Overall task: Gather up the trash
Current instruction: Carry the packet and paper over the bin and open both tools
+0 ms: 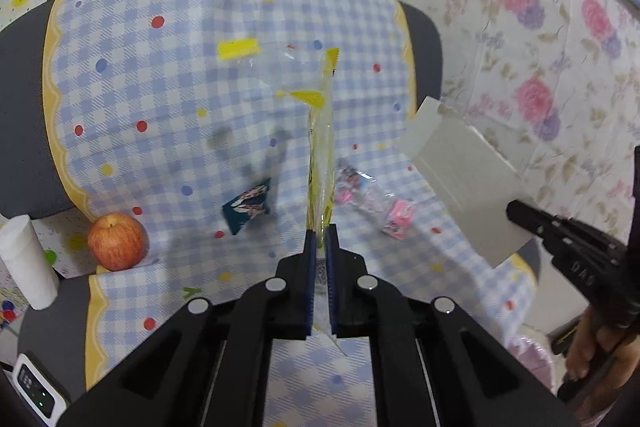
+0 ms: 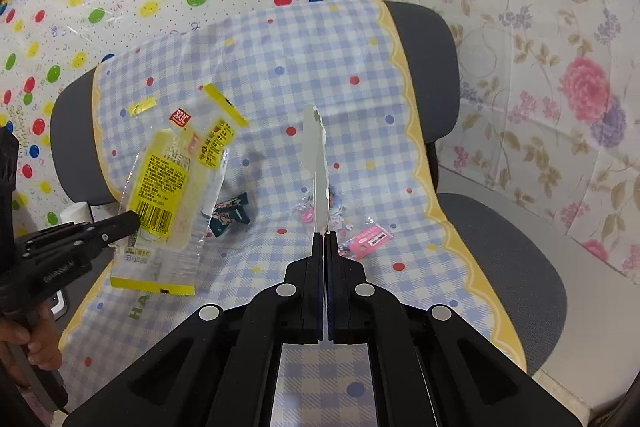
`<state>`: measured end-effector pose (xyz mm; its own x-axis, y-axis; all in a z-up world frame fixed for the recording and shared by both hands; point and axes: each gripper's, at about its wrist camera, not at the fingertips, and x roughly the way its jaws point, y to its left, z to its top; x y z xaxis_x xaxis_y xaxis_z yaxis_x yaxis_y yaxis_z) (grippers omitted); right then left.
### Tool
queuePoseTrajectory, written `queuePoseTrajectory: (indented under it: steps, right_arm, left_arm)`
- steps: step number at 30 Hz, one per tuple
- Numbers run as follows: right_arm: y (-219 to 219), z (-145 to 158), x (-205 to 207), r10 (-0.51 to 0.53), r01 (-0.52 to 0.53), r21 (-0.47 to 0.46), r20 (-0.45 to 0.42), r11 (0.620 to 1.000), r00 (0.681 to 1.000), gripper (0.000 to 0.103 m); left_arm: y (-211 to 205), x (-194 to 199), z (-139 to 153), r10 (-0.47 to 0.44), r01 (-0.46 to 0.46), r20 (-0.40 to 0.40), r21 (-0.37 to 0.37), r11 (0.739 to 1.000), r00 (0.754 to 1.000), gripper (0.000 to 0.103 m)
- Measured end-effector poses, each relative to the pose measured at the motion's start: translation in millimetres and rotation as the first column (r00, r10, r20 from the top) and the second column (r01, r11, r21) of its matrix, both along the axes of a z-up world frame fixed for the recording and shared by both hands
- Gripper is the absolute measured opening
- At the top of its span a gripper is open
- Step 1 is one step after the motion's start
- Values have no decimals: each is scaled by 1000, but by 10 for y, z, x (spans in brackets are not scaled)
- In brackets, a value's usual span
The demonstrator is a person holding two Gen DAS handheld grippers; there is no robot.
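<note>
Left gripper (image 1: pixel 320 239) clamps yellow wrapper (image 2: pixel 168 195), lifted above the surface (image 1: pixel 160 87). Right gripper (image 2: pixel 325 239) clamps white card (image 1: pixel 464 179). Dark wrapper (image 1: pixel 248 205) and pink wrappers (image 1: pixel 396 217) lie just ahead.

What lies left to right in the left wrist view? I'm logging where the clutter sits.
White roll → apple → dark blue wrapper → yellow wrapper held in the left gripper → pink wrapper → white card → right gripper.
</note>
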<state>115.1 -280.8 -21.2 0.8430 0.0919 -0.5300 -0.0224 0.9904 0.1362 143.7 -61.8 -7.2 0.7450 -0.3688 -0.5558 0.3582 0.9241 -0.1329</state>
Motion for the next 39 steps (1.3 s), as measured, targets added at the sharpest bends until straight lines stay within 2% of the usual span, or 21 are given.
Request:
queuePoseTrajectory:
  steps: [3, 12, 21, 26, 31, 39]
  right_arm:
    - [-67, 34, -138, -20, 20, -7, 4, 1000, 1000, 2]
    - [-425, -86, -673, -110, 110, 3, -28, 994, 994, 2]
    - [-759, -222, -1345, -224, 225, 5, -60, 974, 973, 2]
    - [-918, -204, -1763, -296, 296, -17, -52, 955, 954, 2]
    - [-1114, -253, -2188, -389, 387, -36, -60, 921, 919, 2]
    - [-1292, -415, -2711, -498, 493, -74, -101, 867, 861, 2]
  left_arm:
    - [-96, -115, 22, -38, 38, -7, -27, 999, 999, 3]
    - [-657, -497, -166, -144, 143, -13, -27, 989, 990, 3]
    - [-1163, -960, -295, -269, 269, -11, 0, 963, 963, 3]
    - [-1453, -1238, -305, -371, 370, -16, -22, 929, 929, 3]
    - [-1711, -1444, -417, -454, 452, -53, -47, 891, 890, 3]
    - [-2121, -1845, -716, -561, 562, -101, -23, 827, 821, 3]
